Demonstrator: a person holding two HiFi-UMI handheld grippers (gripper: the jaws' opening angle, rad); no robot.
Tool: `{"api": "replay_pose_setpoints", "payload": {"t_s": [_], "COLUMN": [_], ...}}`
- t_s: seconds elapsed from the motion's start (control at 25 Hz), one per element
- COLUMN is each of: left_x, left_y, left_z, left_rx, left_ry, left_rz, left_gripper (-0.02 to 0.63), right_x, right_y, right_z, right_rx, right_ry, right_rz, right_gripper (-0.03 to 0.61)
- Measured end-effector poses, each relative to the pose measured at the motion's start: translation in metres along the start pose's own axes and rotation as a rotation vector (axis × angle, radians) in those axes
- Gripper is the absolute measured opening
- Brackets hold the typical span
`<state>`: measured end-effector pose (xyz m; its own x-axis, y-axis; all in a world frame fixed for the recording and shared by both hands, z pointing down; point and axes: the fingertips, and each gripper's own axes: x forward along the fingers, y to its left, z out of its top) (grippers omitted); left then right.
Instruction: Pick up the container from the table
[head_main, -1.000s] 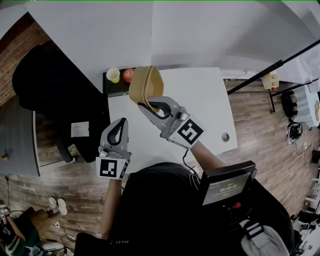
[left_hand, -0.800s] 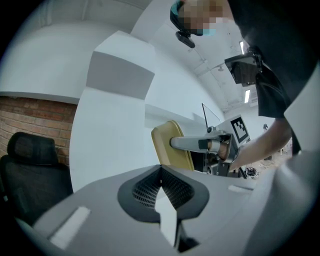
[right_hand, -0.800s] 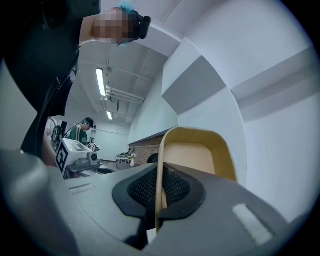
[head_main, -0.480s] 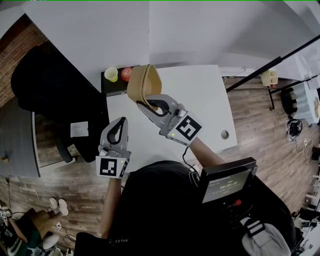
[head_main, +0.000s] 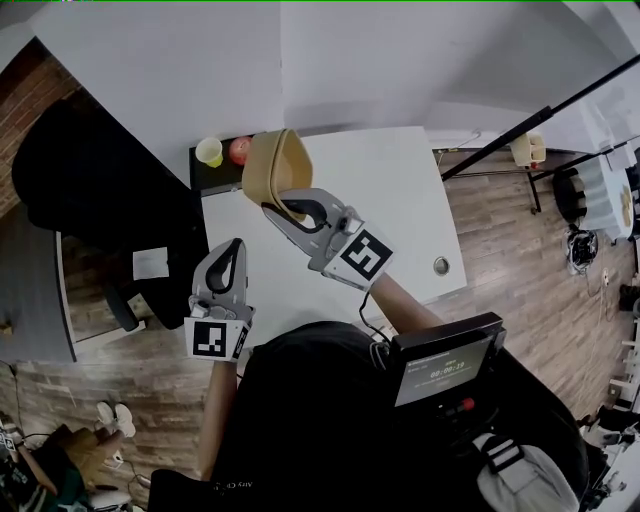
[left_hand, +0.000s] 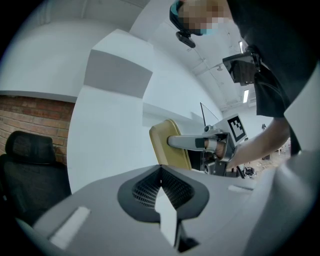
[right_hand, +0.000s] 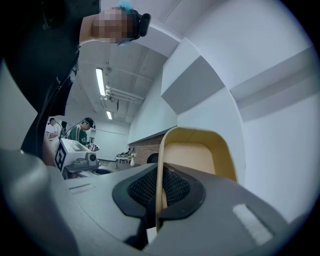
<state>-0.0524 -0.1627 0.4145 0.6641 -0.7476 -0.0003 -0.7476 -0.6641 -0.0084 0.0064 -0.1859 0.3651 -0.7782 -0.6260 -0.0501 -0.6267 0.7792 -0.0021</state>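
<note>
only the view has drifted since a second ago: right tongs (head_main: 284, 207) clench the container (head_main: 266, 166) by its rim, lifted off the bench (head_main: 400, 200) at upper centre, left tongs (head_main: 236, 246) closed empty, pickup looks done

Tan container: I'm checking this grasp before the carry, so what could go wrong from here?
1. The right gripper is shut on just one thin wall of the tan container, which is tipped on its side above the table; it could pivot or slip out.
2. The left gripper is shut, empty and apart from it, so nothing backs up the grip.
3. A drop might hit the yellow cup and red fruit nearby.
</note>
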Motion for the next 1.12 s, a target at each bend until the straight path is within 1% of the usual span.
{"api": "replay_pose_setpoints", "payload": {"t_s": [0.48, 1.12], "left_x": [-0.001, -0.005], "left_y": [0.003, 0.001], "left_z": [0.000, -0.004], "left_rx": [0.009, 0.000], "left_ry": [0.000, 0.015], "left_rz": [0.000, 0.015], "left_gripper": [-0.002, -0.002], "right_x": [0.004, 0.002], "right_y": [0.001, 0.003], "right_z": [-0.006, -0.016], "right_rx": [-0.007, -0.012], "right_ry": [0.019, 0.049], "right_rz": [0.001, 0.011], "right_gripper": [0.021, 0.021]}}
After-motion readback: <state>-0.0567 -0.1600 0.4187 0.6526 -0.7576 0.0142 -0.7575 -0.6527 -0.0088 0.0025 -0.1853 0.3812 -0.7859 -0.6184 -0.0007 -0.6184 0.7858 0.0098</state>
